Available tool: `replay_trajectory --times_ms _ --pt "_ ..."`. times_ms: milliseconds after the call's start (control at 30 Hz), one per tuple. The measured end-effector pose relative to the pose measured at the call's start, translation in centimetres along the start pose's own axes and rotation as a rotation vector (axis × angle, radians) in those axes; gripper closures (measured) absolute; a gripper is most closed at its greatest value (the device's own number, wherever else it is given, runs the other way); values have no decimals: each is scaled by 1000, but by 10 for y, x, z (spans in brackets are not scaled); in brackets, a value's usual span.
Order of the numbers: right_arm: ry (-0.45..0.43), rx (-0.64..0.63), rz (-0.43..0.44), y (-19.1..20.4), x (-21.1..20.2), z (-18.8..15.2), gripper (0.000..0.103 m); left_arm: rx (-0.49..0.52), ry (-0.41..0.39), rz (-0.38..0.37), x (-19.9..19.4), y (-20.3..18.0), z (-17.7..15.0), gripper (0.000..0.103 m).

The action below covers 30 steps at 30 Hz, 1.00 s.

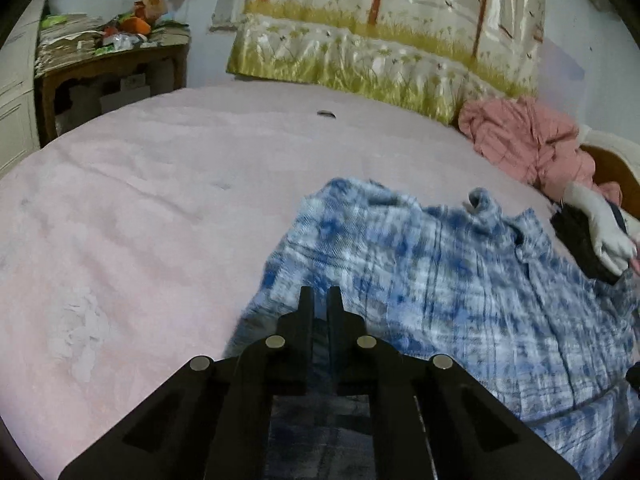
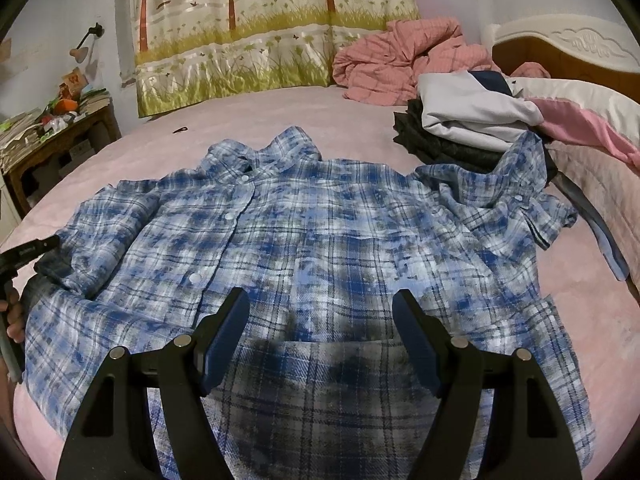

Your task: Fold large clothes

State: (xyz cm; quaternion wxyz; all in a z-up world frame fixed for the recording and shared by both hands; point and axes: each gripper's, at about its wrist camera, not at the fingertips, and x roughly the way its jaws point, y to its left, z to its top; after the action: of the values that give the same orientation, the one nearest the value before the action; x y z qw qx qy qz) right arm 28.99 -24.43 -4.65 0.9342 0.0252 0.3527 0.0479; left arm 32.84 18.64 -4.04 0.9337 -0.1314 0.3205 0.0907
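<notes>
your left gripper (image 1: 320,296) is pinched closed over the plaid shirt (image 2: 304,216); whether cloth is caught is unclear. your right gripper (image 2: 320,304) hangs wide, holding nothing, above the shirt on the pink bed (image 1: 140,184).

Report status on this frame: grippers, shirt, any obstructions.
Left gripper shut over shirt edge, grip on cloth unclear; right gripper open above it. Plaid shirt spread flat, unfolded. Clothes pile touches one sleeve.

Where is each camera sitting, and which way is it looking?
Left wrist: rides the left tool, whose tips are shut, looking across the pink bed over the blue plaid shirt toward the curtain.
Right wrist: rides the open right tool, looking down over the spread shirt; a hand shows at the left edge.
Shared: shirt, bed, curtain, pink quilt.
</notes>
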Motion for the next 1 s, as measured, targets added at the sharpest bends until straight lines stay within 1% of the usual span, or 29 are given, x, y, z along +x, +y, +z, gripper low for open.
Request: replay_trajectory --times_ms 100,167,233,333,367,400,533,567,600,633,667,700,767,833,867,900,933,1000 --pt "5 3 2 0 1 0 30 -28 9 14 2 9 2 93" --pt "12 2 -3 0 1 -1 30 -41 27 0 6 15 4 92" --pt "17 6 -4 -1 2 -1 30 -53 44 -27 10 19 5 89" --pt "25 13 2 -3 3 -1 30 -31 45 -10 14 19 8 75" --pt "25 13 3 -3 3 -1 30 -25 43 -3 15 18 8 67" --pt "25 12 3 -3 3 -1 30 -17 39 2 15 17 9 62" --pt "29 4 0 -1 5 -2 30 0 54 -18 20 15 9 60" --pt "31 4 -2 -1 6 -3 30 7 57 -27 21 13 8 66" --pt "32 3 -2 -1 6 -3 30 16 60 -36 22 12 8 82" --pt "34 3 -3 -1 7 -3 30 26 64 -44 22 11 8 91" --pt "36 3 -3 -1 7 -3 30 37 58 -39 21 8 8 95" --pt "38 3 -4 -1 8 -3 30 49 35 -29 17 6 8 96" --pt "40 5 -4 -1 9 -4 30 99 -28 -48 3 -4 7 96" --pt "39 5 -3 -2 8 -3 30 181 -101 -66 -16 -22 7 97" --pt "39 4 -4 -2 8 -3 30 226 -123 -71 -25 -32 6 97" --pt "36 4 -5 -2 8 -3 30 262 -134 -60 -30 -41 5 97" --pt "34 3 -4 -2 8 -3 30 292 -147 -33 -35 -51 4 97" --pt "30 1 -5 -2 7 -2 30 300 -157 -26 -39 -58 3 97"
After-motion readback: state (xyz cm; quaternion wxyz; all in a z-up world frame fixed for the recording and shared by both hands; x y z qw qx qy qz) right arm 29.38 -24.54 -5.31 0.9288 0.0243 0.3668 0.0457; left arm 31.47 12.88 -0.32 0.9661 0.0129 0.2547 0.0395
